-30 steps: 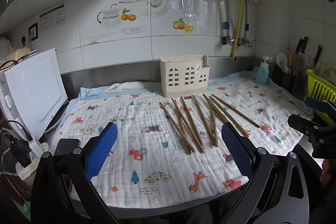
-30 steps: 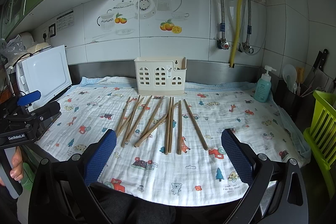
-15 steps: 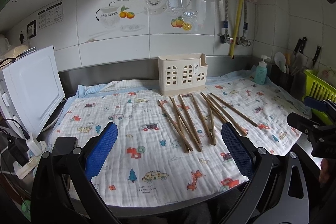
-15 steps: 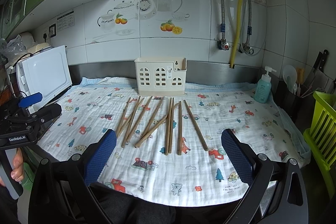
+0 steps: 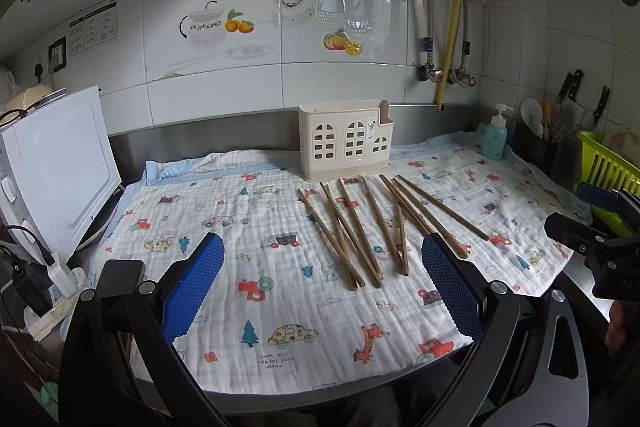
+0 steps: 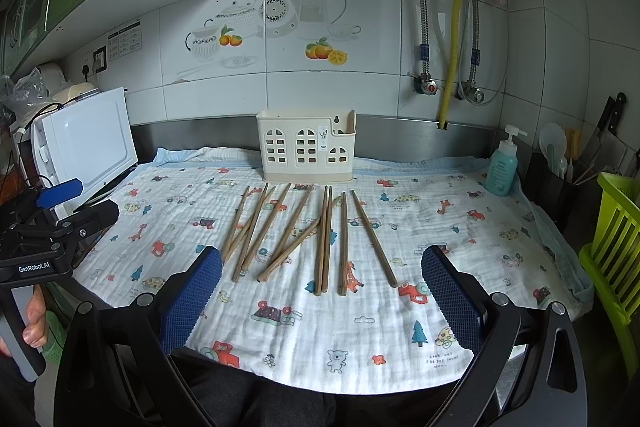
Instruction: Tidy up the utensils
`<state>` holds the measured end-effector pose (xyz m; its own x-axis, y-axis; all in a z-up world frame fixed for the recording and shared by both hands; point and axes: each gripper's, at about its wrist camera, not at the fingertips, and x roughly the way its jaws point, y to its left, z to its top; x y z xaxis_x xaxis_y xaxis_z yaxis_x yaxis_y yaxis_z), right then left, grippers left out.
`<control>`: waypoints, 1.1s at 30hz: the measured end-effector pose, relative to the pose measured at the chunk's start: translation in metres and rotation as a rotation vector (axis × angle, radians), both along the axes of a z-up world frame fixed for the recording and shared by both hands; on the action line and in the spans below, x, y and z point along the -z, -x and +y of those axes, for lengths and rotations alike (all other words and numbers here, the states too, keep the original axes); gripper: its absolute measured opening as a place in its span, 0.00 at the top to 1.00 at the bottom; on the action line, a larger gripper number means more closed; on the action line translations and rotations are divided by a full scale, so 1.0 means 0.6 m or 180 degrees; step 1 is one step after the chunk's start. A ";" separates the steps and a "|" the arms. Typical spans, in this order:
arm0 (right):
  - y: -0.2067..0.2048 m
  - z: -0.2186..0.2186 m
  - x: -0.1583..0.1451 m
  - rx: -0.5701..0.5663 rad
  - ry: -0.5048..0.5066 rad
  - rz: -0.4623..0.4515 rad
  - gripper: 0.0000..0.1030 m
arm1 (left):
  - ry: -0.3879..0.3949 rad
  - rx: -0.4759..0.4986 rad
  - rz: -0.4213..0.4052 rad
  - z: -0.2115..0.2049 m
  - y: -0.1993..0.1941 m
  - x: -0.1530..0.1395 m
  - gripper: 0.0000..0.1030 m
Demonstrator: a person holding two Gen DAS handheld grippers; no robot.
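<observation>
Several wooden chopsticks (image 5: 374, 223) (image 6: 304, 231) lie fanned out on a patterned cloth (image 5: 280, 307) (image 6: 360, 327), just in front of a cream slotted utensil holder (image 5: 345, 146) (image 6: 306, 147) that stands upright against the back wall. My left gripper (image 5: 322, 283) hovers open over the cloth's near part, short of the chopsticks' near ends, nothing between its blue pads (image 5: 192, 285). My right gripper (image 6: 320, 295) is open too, its blue pads (image 6: 450, 297) flanking the chopsticks' near ends. Each gripper appears at the edge of the other's view.
A white appliance (image 5: 60, 167) with cables stands left, and a dark phone (image 5: 120, 277) lies at the cloth's left corner. Right side: soap bottle (image 6: 502, 167), dark utensil pot (image 6: 554, 183), knives, green basket (image 6: 616, 235). A hand (image 6: 34, 319) grips the left gripper's handle.
The left wrist view has shifted slightly, so the scene sits a little further left and the holder and chopsticks look a bit nearer. The right gripper's view is nearly unchanged. Both stay open.
</observation>
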<state>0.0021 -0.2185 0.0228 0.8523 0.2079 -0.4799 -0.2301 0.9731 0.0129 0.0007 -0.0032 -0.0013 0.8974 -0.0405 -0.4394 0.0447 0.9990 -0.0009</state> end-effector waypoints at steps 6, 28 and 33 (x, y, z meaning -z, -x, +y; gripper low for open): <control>-0.003 -0.002 0.003 0.0001 -0.0002 0.0006 0.06 | -0.0005 -0.0004 0.0024 -0.002 -0.002 0.005 0.05; -0.019 0.002 0.021 -0.0022 0.0003 0.0034 0.06 | -0.0017 -0.0051 0.0061 0.001 -0.014 0.013 0.05; -0.019 0.002 0.020 -0.0035 0.0010 0.0044 0.06 | 0.0006 -0.0073 0.0087 0.004 -0.019 0.017 0.05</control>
<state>0.0136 -0.2171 0.0111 0.8434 0.2156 -0.4922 -0.2405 0.9706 0.0131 0.0121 -0.0005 -0.0112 0.8857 -0.0209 -0.4637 0.0216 0.9998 -0.0038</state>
